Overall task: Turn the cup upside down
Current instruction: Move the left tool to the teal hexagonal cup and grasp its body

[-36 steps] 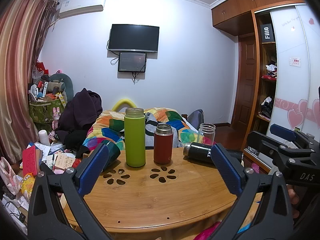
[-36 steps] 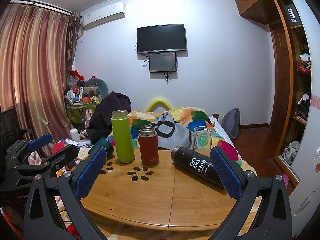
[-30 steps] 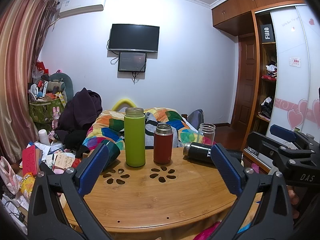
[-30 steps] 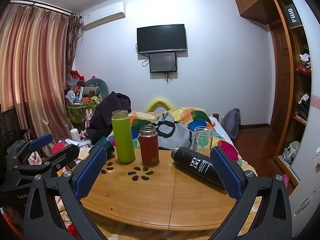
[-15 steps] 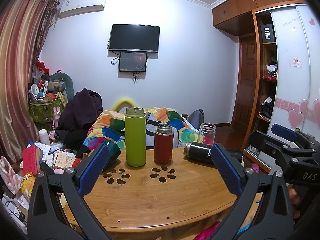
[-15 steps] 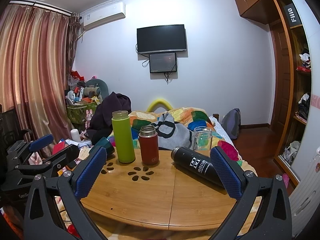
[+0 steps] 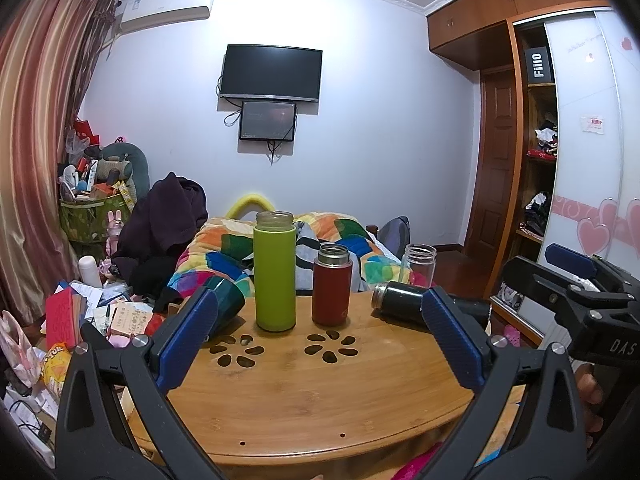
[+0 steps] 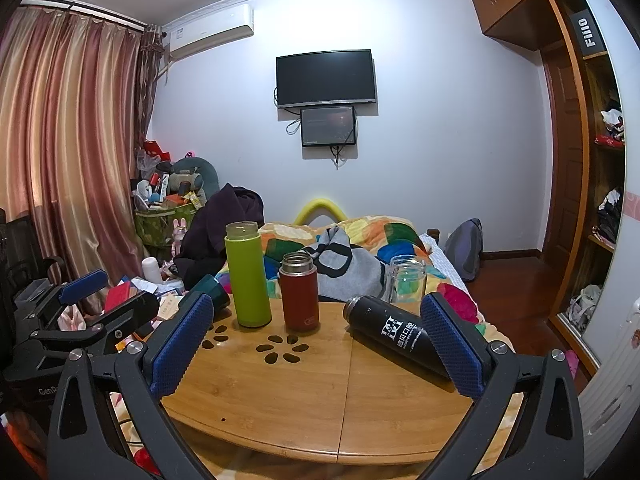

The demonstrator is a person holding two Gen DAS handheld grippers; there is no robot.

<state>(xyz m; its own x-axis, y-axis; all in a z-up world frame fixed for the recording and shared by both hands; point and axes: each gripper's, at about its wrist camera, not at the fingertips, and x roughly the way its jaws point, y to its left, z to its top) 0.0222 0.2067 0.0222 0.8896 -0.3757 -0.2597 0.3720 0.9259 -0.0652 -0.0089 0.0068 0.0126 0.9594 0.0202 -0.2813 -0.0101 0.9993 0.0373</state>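
Observation:
On the round wooden table [image 7: 312, 396] [image 8: 304, 396] stand a tall green flask [image 7: 275, 276] [image 8: 247, 276], a shorter red flask [image 7: 331, 286] [image 8: 298, 292] and a clear glass jar [image 7: 419, 265] [image 8: 407, 279], all upright with open mouths. A black flask [image 7: 398, 302] [image 8: 390, 330] lies on its side at the right. A dark teal cup [image 7: 226, 304] [image 8: 212, 294] lies at the left edge. My left gripper [image 7: 318, 332] and right gripper [image 8: 314, 334] are both open and empty, held above the table's near edge.
Behind the table is a bed with a colourful quilt [image 7: 352, 248] and dark clothes [image 7: 168, 224]. Clutter covers the floor at left [image 7: 80, 320]. A wardrobe [image 7: 580, 160] stands at right. Each gripper shows in the other's view [image 7: 576, 292] [image 8: 76, 320].

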